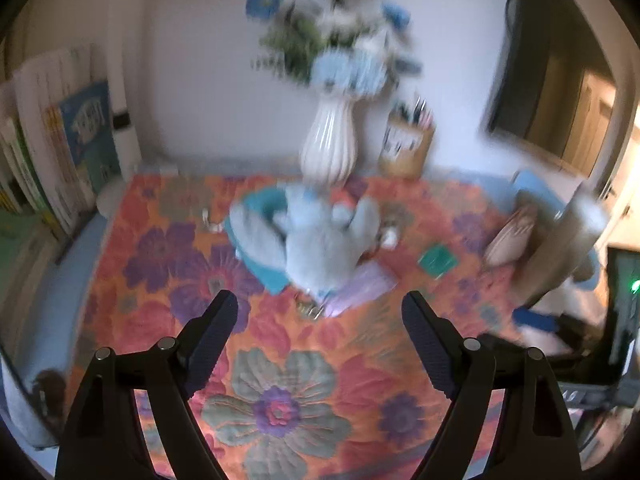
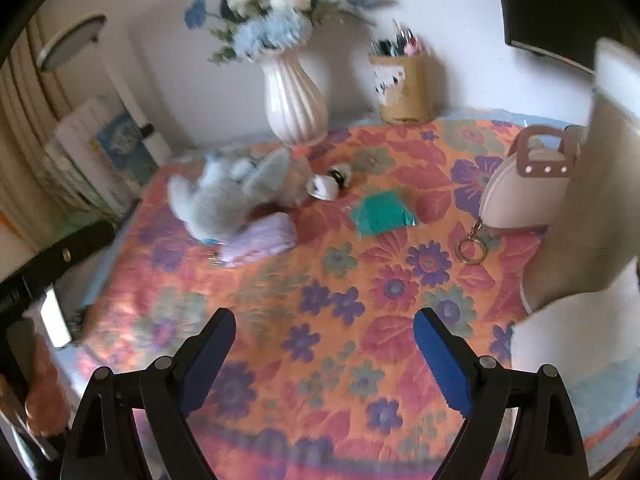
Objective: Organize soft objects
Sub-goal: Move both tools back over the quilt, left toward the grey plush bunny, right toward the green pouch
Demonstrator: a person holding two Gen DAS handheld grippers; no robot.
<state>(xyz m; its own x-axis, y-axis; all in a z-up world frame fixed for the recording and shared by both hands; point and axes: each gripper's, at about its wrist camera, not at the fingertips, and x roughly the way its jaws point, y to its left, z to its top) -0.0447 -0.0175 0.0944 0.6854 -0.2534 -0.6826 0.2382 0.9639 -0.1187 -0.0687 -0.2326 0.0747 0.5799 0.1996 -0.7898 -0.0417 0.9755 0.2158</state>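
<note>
Nearest in each wrist view are the black arms of the tools; the left tool (image 1: 320,316) has its fingers spread wide apart with nothing between them, above the flowered quilt (image 1: 280,400) that covers the desk; the right tool (image 2: 325,330) is likewise spread wide and empty, its blue pads (image 2: 440,364) hanging over the orange and purple cloth.

Farther on, near the middle of the desk, lies the grey plush toy (image 1: 320,240); it is pale blue-grey and fluffy, blurred in both views, with rounded limbs sticking out and its shape hard to make out; it rests partly on a teal cloth (image 1: 260,256) and just beside a folded lilac cloth (image 2: 258,242), which touches its near side. A small green square pouch (image 2: 382,214) lies apart to the right; a small white and black item (image 2: 330,184) sits behind it, near the toy; a pale pink bag (image 2: 520,196) with a brown handle stands at the right, a key ring (image 2: 472,250) lying by it.

At the back, against the wall, stand a ribbed white vase (image 2: 294,102) of blue flowers and a pen holder (image 2: 404,88); books (image 1: 60,152) lean at the left.
</note>
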